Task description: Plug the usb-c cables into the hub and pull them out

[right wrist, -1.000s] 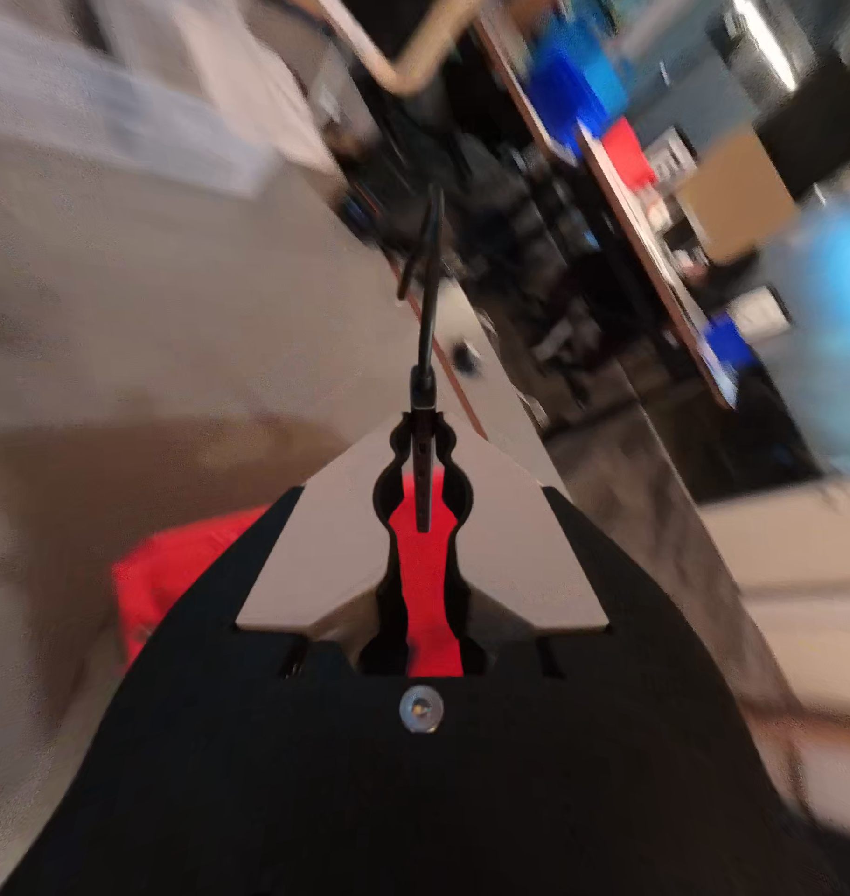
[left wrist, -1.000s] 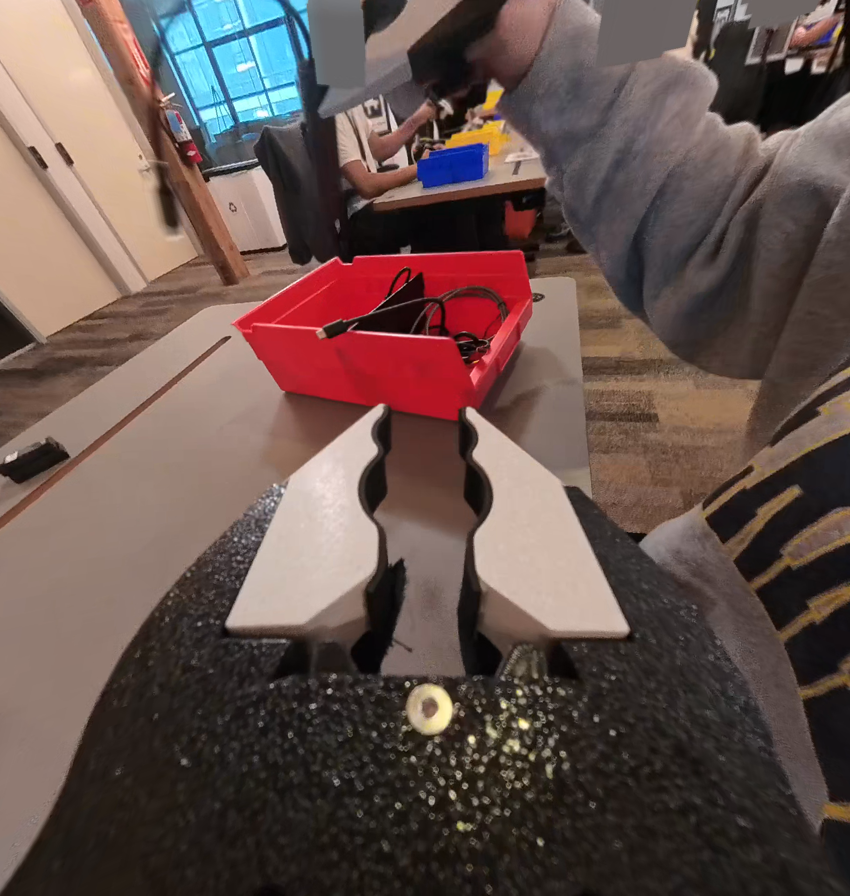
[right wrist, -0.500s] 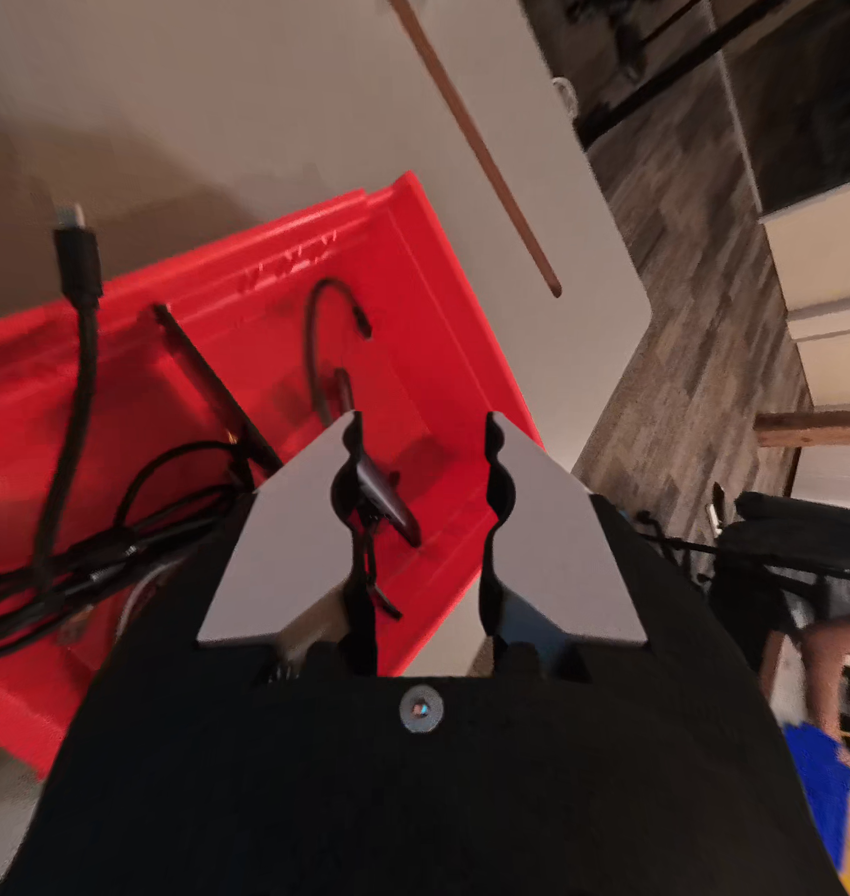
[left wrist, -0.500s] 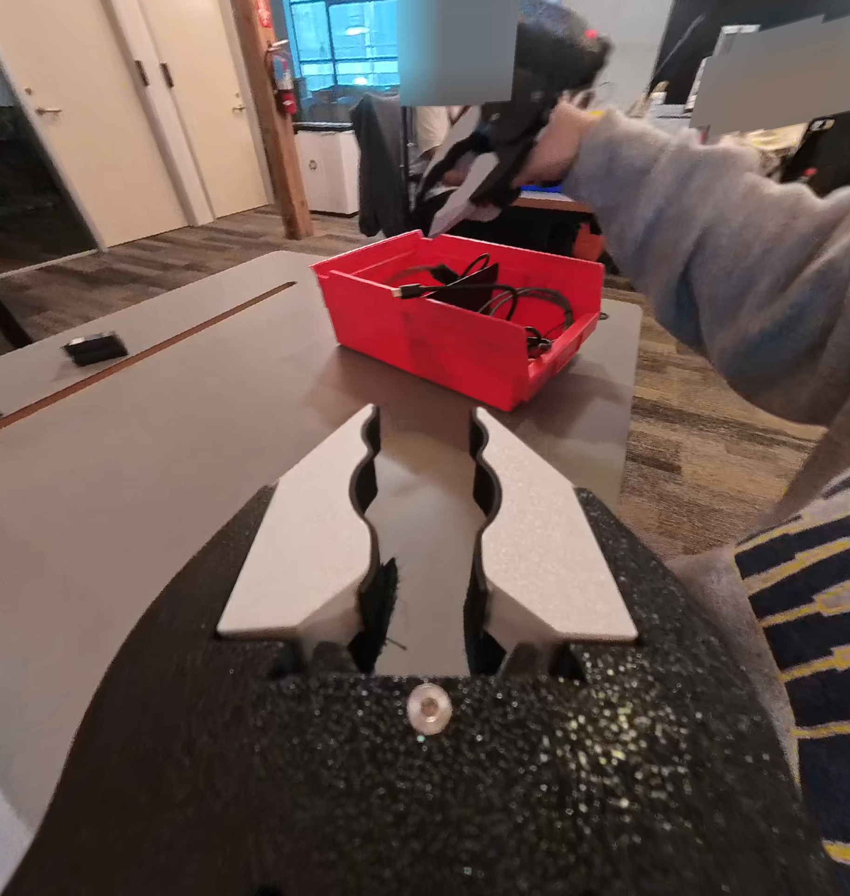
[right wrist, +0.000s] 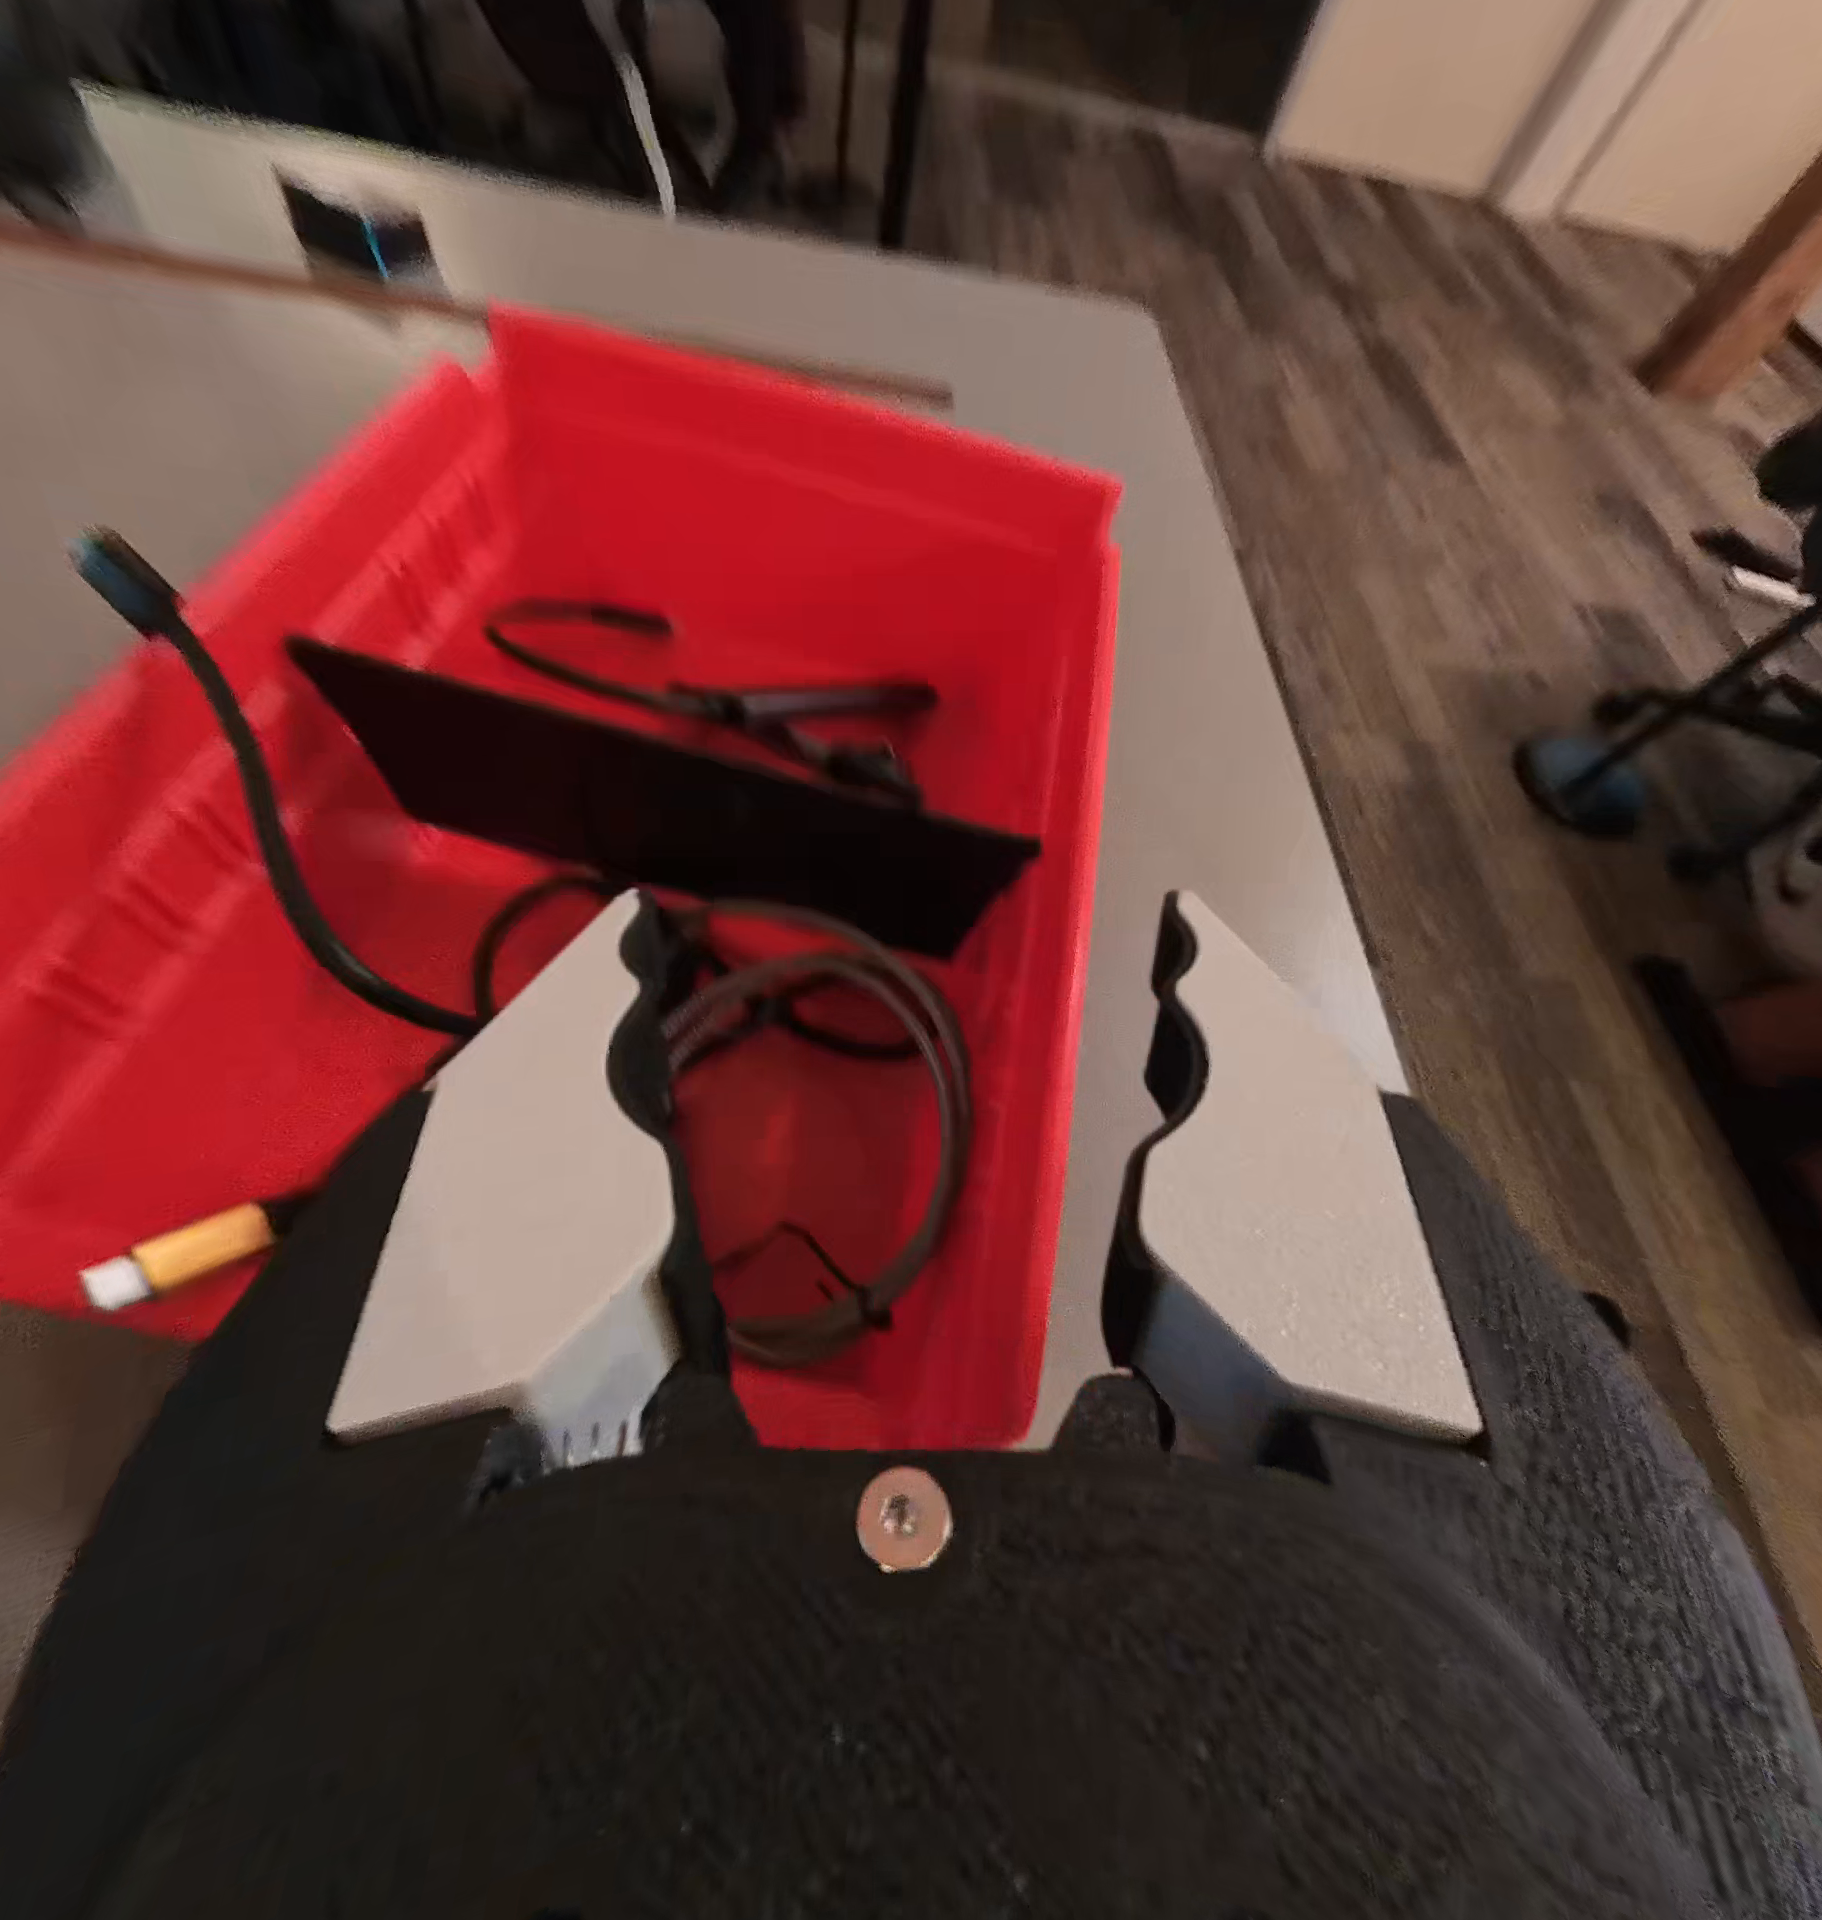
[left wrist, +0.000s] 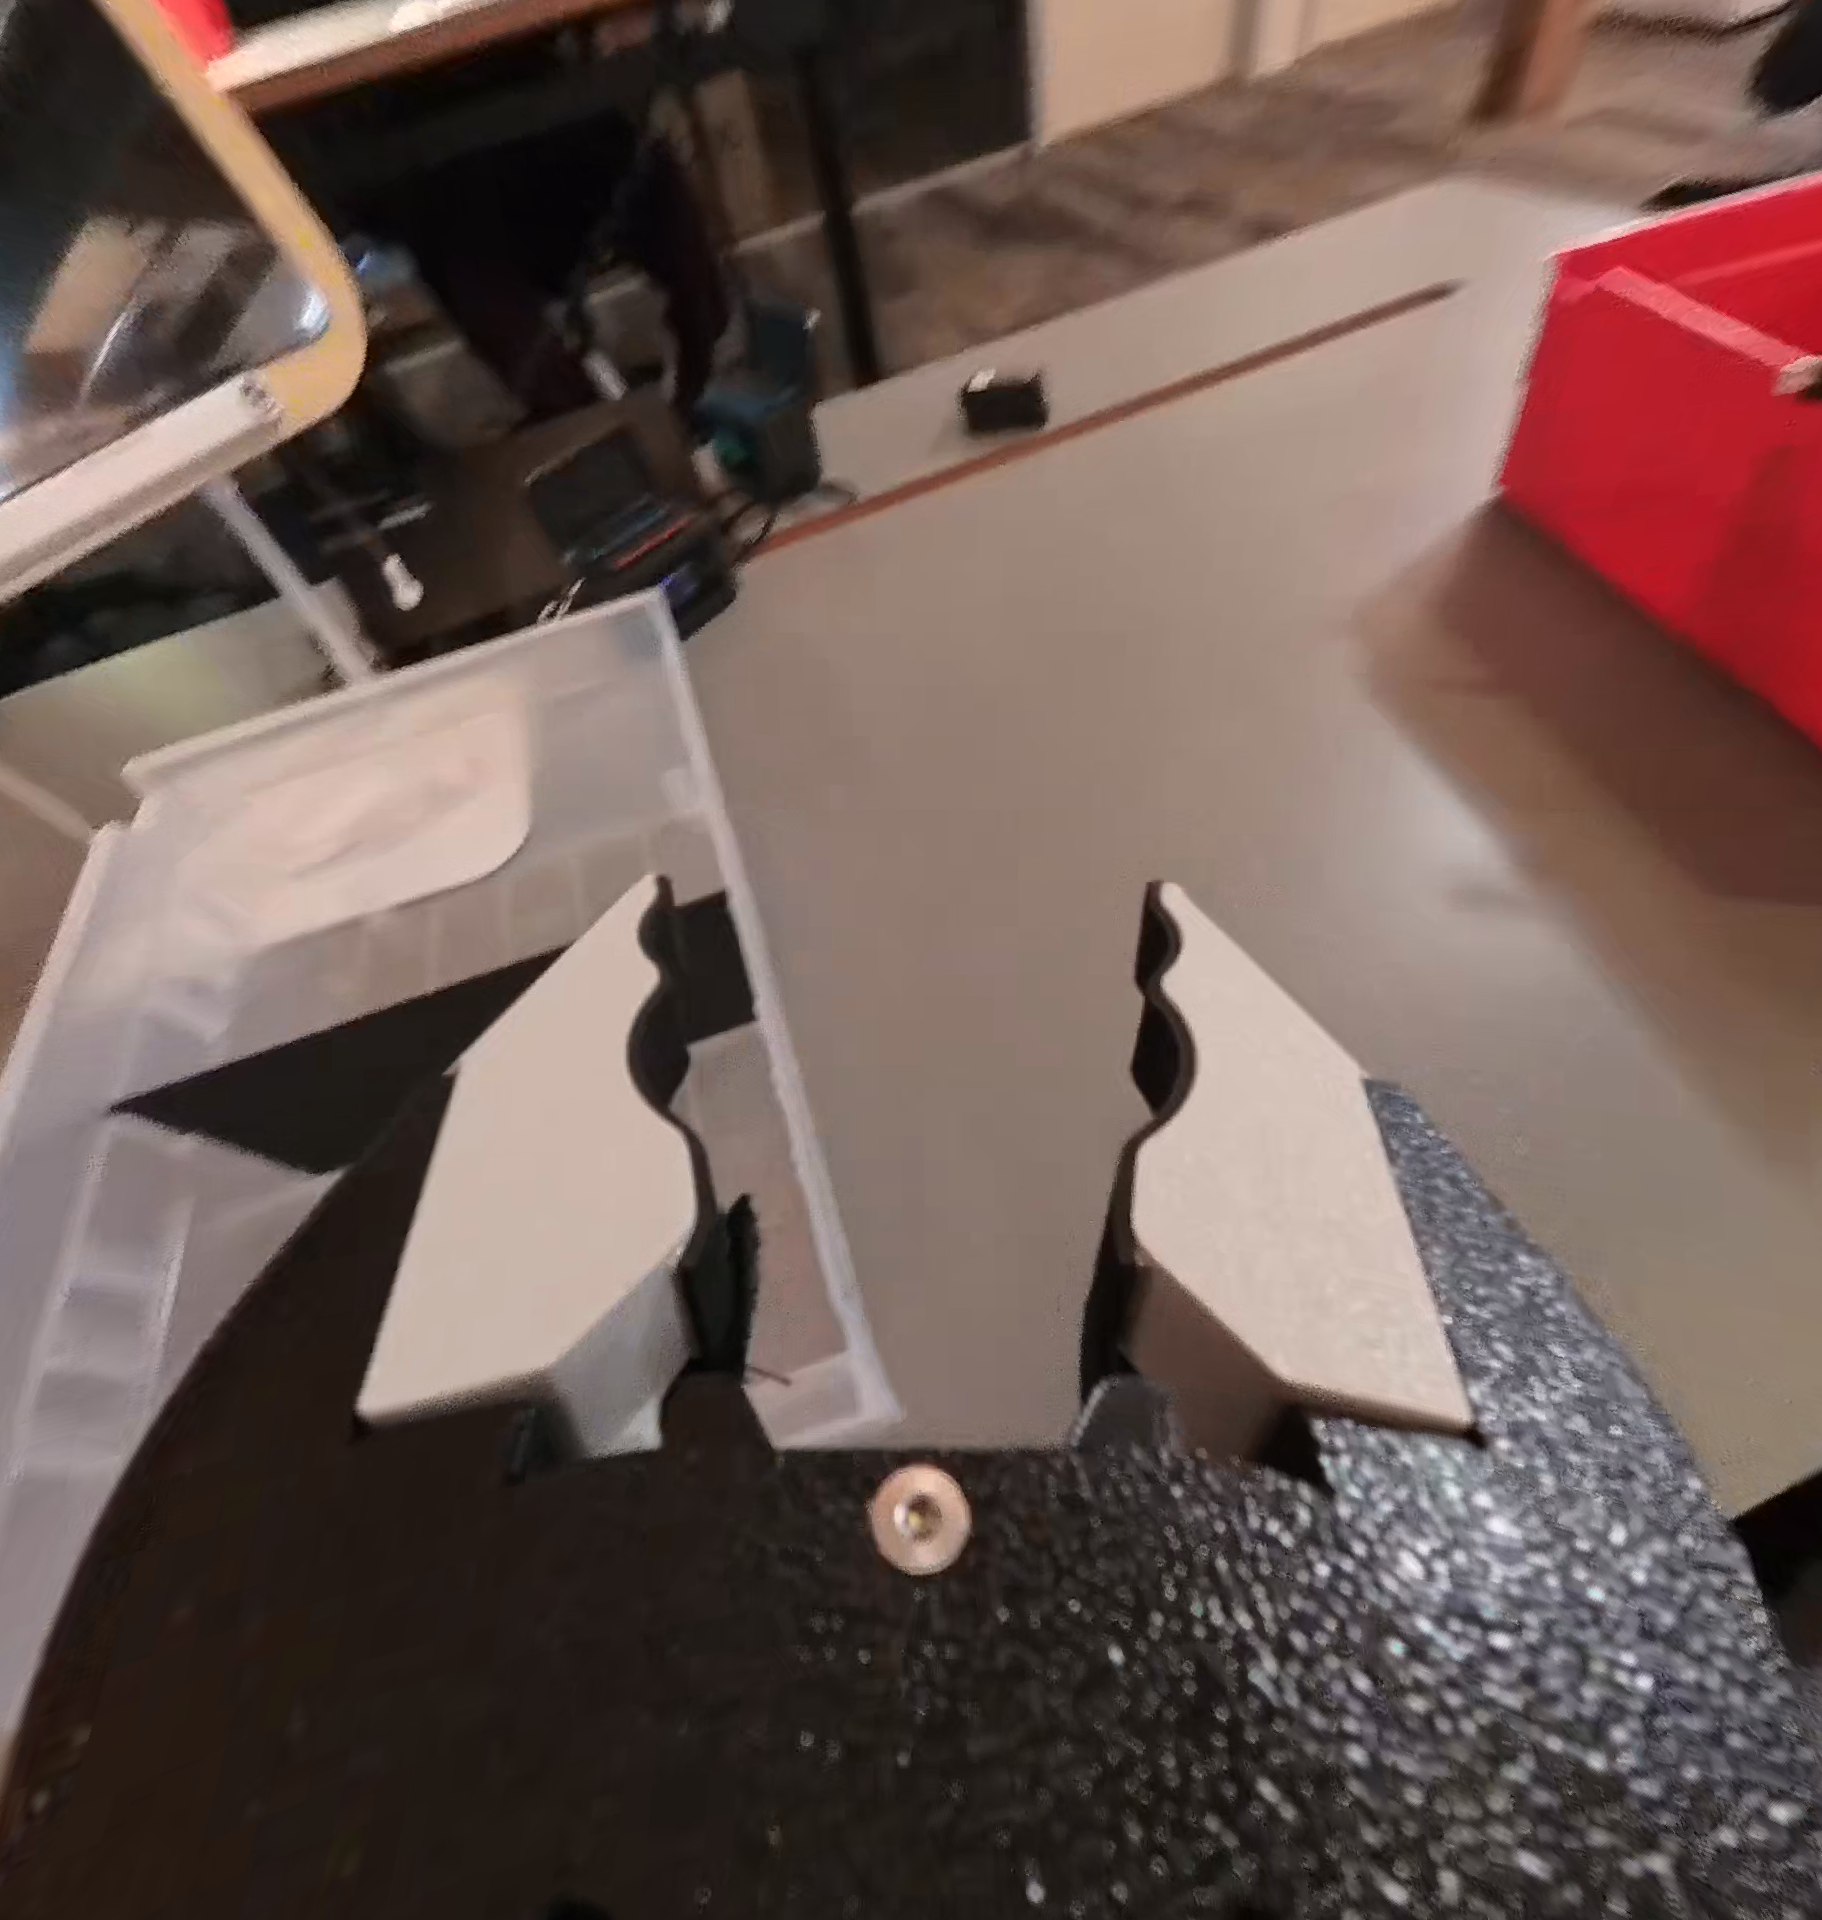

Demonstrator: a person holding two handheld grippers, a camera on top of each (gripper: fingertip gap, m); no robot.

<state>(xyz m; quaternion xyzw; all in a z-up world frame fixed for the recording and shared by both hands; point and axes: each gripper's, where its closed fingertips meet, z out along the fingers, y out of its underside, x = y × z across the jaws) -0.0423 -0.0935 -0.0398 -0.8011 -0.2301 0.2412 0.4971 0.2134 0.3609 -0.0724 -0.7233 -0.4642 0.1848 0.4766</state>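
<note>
A red bin (right wrist: 1078, 935) sits on the grey table and holds a flat black hub (right wrist: 658, 800) leaning across it. Several black cables lie around the hub. One coil (right wrist: 928, 1049) is below it. One cable rises at the left with a blue-tipped plug (right wrist: 117, 582). A gold plug (right wrist: 185, 1257) hangs over the near wall. My right gripper (right wrist: 907, 914) is open and empty above the bin's near end. My left gripper (left wrist: 907, 894) is wide open and empty over the table, and the red bin (left wrist: 1665, 436) is at its far right.
A clear plastic bin (left wrist: 678, 748) with a flat black piece (left wrist: 304, 1081) inside stands under my left finger. A small black object (left wrist: 1002, 400) lies on the far table past a brown seam (left wrist: 1146, 416). The table edge (right wrist: 1291, 727) drops to wood floor on the right. From the right gripper's tips to the gold plug (right wrist: 185, 1257) is close to 11 cm.
My right gripper let go of a thin black cable over the red bin and opened wide. My left gripper swung left from the red bin to the clear bin and opened wider.
</note>
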